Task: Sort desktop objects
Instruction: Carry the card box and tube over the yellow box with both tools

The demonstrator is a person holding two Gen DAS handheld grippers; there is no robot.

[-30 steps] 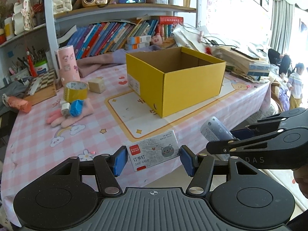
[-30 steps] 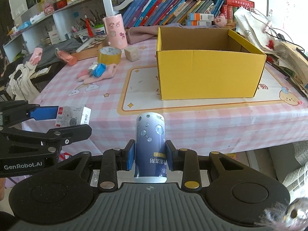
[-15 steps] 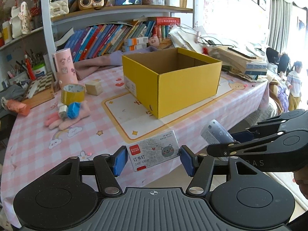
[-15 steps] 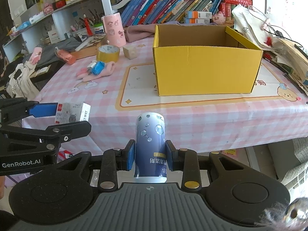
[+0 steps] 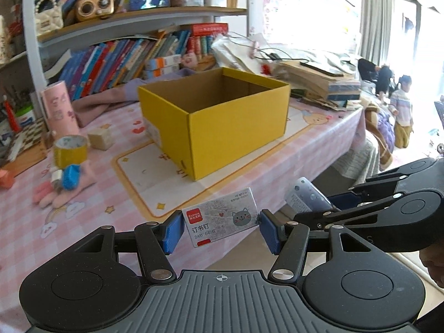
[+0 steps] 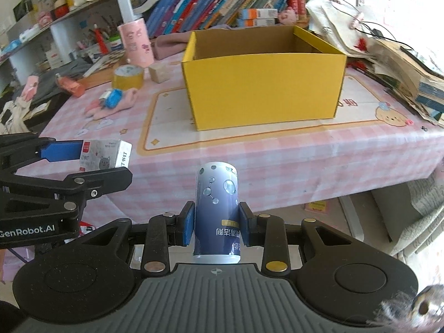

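A box of staples [image 5: 220,216], silver with a grey cat face and a red logo, is clamped by its short ends in the jaws of the left gripper [image 5: 219,230], held in the air over the near edge of the surface [image 6: 277,161]. Just beside it, the right gripper [image 6: 216,223] has its jaws clenched on a dark blue cylindrical can [image 6: 217,211] printed with bubbles, also short of the surface's edge. Beyond both stands an open yellow cardboard box [image 6: 263,88] on a cream mat with an orange border [image 6: 166,127]. The surface wears a pink checked cloth with clouds and stars. On its left part lie a roll of yellow tape [image 6: 128,76], a wooden block [image 6: 160,72], a tall pink cylinder [image 6: 136,43] and a pink glove [image 6: 111,106] carrying a small blue object. Behind rise shelves of leaning books [image 5: 116,61]; stacked papers [image 6: 402,77] crowd the right end, near a bright curtained window [image 5: 388,19].
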